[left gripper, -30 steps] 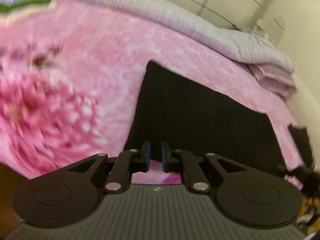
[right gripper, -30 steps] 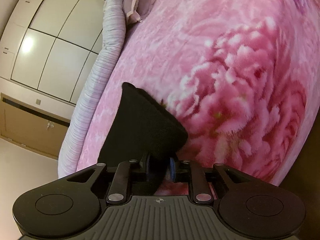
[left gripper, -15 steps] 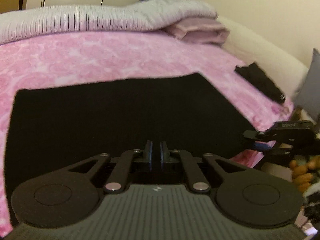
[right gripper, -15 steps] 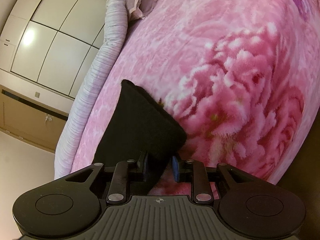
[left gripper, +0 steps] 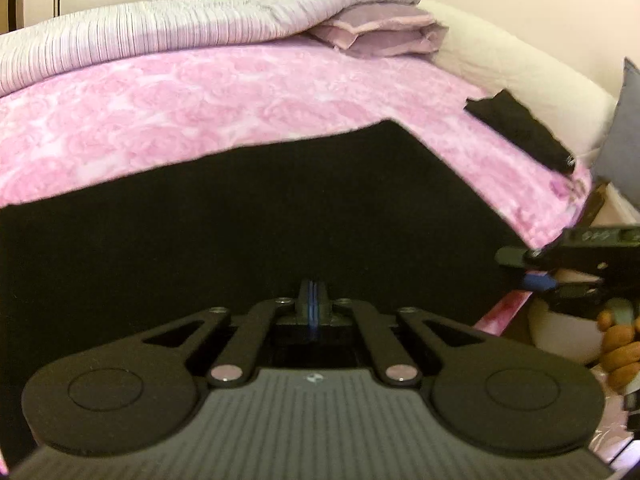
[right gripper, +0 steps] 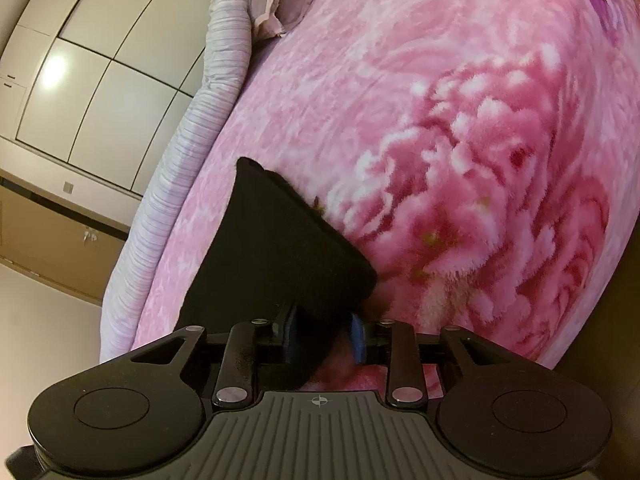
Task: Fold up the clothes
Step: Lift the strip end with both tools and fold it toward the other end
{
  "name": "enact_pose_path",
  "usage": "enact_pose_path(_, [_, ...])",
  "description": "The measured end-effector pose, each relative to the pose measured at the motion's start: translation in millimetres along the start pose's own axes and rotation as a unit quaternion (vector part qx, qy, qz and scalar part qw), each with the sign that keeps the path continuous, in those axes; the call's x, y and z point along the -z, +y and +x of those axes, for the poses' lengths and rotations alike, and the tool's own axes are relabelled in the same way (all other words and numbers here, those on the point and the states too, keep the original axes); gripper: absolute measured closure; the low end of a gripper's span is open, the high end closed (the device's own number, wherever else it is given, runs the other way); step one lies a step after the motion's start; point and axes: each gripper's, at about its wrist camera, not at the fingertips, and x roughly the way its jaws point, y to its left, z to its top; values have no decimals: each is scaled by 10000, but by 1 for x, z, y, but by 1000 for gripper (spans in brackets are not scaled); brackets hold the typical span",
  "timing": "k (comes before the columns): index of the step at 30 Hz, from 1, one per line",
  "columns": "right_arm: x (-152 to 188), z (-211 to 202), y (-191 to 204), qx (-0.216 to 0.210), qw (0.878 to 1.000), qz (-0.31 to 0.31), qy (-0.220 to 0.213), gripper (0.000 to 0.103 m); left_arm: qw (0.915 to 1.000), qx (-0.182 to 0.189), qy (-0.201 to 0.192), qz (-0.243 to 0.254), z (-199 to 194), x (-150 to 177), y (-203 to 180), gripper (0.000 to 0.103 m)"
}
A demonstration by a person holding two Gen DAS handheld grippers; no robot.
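On the bed's pink floral blanket (left gripper: 248,92) lies a black garment (left gripper: 224,220); left gripper (left gripper: 313,304) pressed together over it, right gripper (right gripper: 324,340) opening, garment corner between its jaws.

Pink floral blanket (left gripper: 208,108) — striped quilt (left gripper: 160,36) along its far edge; pale wardrobe doors (right gripper: 100,80) beyond.

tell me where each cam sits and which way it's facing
Left wrist: sits on the left gripper, jaws shut, looking down across the black garment on the pink blanket; the right gripper and a hand show at right.
Right wrist: sits on the right gripper, jaws opening around the garment's corner, facing the wardrobe.
Shared: the garment, the blanket, the right gripper.
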Motion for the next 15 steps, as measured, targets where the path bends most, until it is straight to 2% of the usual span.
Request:
enact_pose_path(4, [-1, 2, 0, -12, 10000, 36, -35, 69, 9987, -342, 3, 367, 12, 1, -16, 103])
enact_pose_path(12, [-2, 2, 1, -10, 10000, 35, -54, 68, 9995, -254, -152, 133, -24, 0, -13, 103])
enact_pose_path(15, [-1, 4, 2, 17, 10000, 26, -78, 67, 9992, -347, 47, 203, -9, 9, -16, 103])
